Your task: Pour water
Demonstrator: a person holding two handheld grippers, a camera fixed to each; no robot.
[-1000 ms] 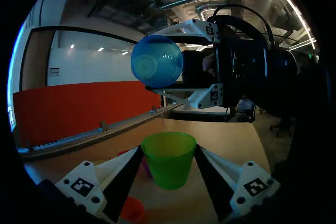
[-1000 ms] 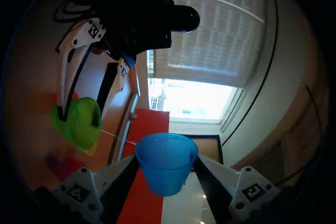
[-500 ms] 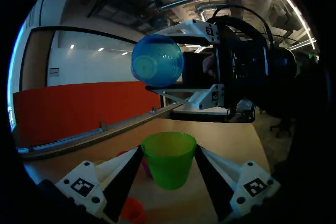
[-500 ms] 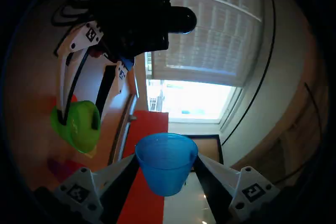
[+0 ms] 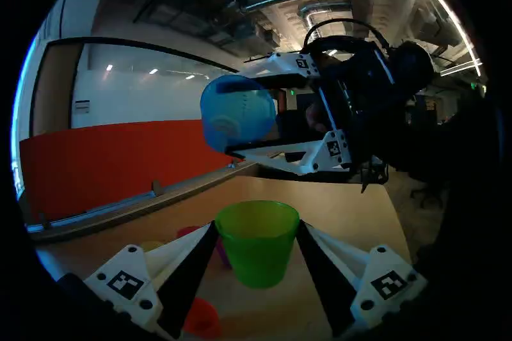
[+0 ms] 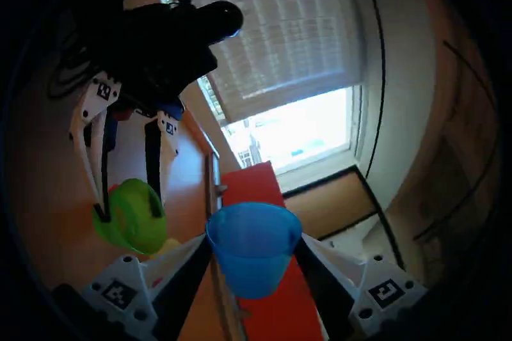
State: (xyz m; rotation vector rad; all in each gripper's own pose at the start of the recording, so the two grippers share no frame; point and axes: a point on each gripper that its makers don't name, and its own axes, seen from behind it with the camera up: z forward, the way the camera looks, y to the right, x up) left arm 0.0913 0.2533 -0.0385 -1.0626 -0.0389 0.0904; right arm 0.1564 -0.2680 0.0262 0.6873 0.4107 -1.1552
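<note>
High in the frame above the green cup (image 5: 257, 251) clamped in the left hand-held gripper (image 5: 257, 226), the right hand-held gripper (image 5: 246, 114) is gripping the tilted blue cup (image 5: 233, 111).

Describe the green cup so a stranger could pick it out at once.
Find the wooden table beside the red partition. Over it, the left gripper clamps the green cup, upright. It is the only green one: the blue cup hangs tilted higher up in the right gripper, and the red cup stands on the table.
</note>
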